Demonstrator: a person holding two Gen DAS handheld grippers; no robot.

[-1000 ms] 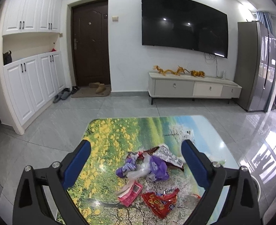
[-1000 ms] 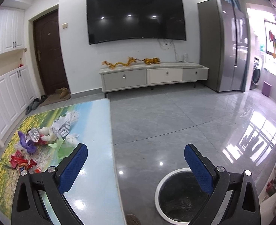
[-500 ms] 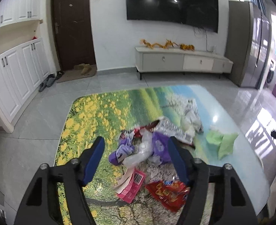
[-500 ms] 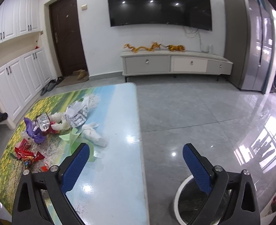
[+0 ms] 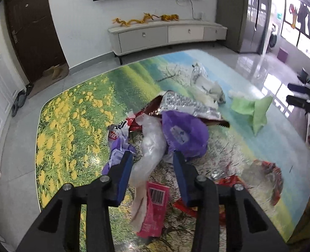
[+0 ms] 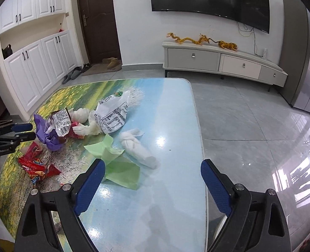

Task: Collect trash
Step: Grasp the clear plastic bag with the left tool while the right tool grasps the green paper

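A pile of trash lies on the landscape-print table [image 5: 70, 115]: a clear plastic wrapper [image 5: 150, 153], a purple wrapper [image 5: 184, 132], a silver foil bag [image 5: 186, 105], a pink packet [image 5: 155, 210], a red snack bag [image 6: 35, 166]. My left gripper [image 5: 153, 159] is low over the pile. Its jaws are closing, with the clear wrapper between them and no firm pinch showing. My right gripper [image 6: 153, 168] hovers over the table's right part, wide, closing slightly, nothing between its fingers. Green paper [image 6: 117, 163] and a white tissue roll [image 6: 138, 149] lie just ahead of it.
A white printed bag [image 6: 113, 115] lies further back on the table. The table's right edge [image 6: 201, 147] drops to glossy grey floor. A TV cabinet [image 6: 218, 61] stands at the far wall, white cupboards [image 6: 39, 73] and a dark door [image 6: 98, 21] to the left.
My left gripper has dropped toward the pile and its jaws have narrowed around the clear wrapper. My right gripper has swung left, from over the floor bin to over the table.
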